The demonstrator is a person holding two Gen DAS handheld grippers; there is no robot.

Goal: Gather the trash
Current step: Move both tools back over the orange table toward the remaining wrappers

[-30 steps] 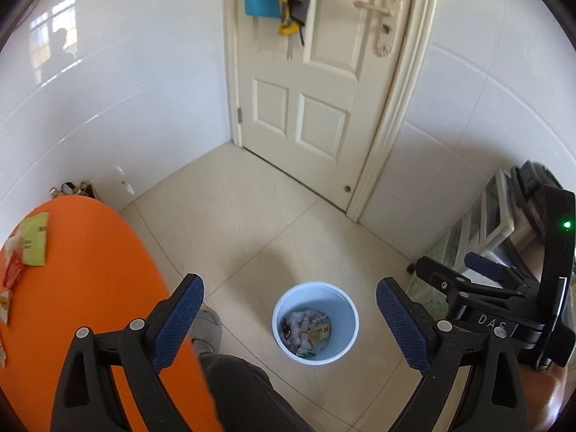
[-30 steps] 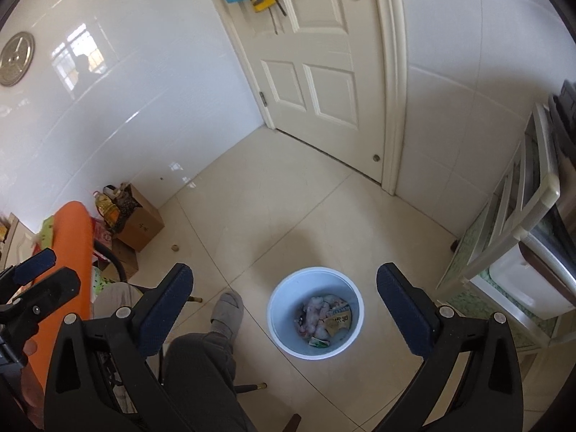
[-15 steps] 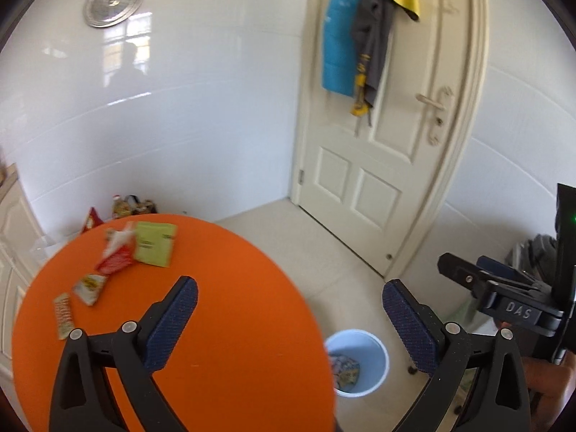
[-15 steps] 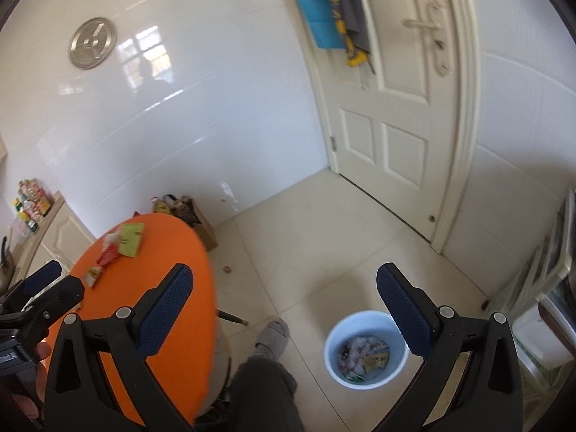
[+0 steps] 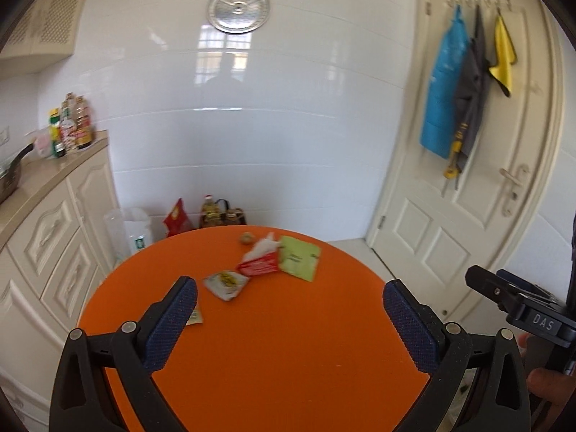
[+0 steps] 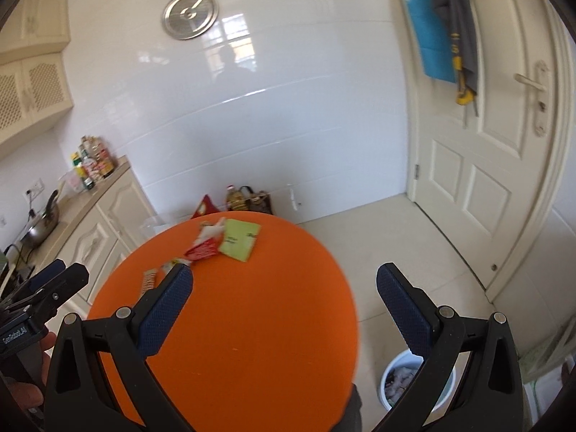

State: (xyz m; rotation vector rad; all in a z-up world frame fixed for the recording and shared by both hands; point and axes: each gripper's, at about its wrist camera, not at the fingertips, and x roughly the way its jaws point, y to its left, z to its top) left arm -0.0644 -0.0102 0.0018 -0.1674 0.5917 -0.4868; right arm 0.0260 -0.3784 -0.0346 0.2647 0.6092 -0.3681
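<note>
On the round orange table (image 5: 273, 342) lie several wrappers at its far side: a green packet (image 5: 299, 262), a red packet with white tissue (image 5: 260, 263), a yellow-white packet (image 5: 225, 283), a small wrapper (image 5: 194, 316) by my left finger, and a small brown ball (image 5: 246, 238). They also show in the right wrist view: green packet (image 6: 240, 241), red packet (image 6: 203, 249), brown wrapper (image 6: 149, 280). My left gripper (image 5: 289, 324) is open and empty above the table's near half. My right gripper (image 6: 284, 309) is open and empty over the table's right edge. The white trash bin (image 6: 390, 383) stands on the floor, lower right.
Cream cabinets with a counter (image 5: 46, 172), bottles (image 5: 70, 126) and a pan (image 6: 41, 225) stand on the left. Bags and an oil bottle (image 5: 216, 212) sit on the floor behind the table. A white door (image 5: 478, 194) with hanging cloths is on the right.
Both grippers have swung up and left from over the bin to face the orange table and its wrappers. Both stay open and empty.
</note>
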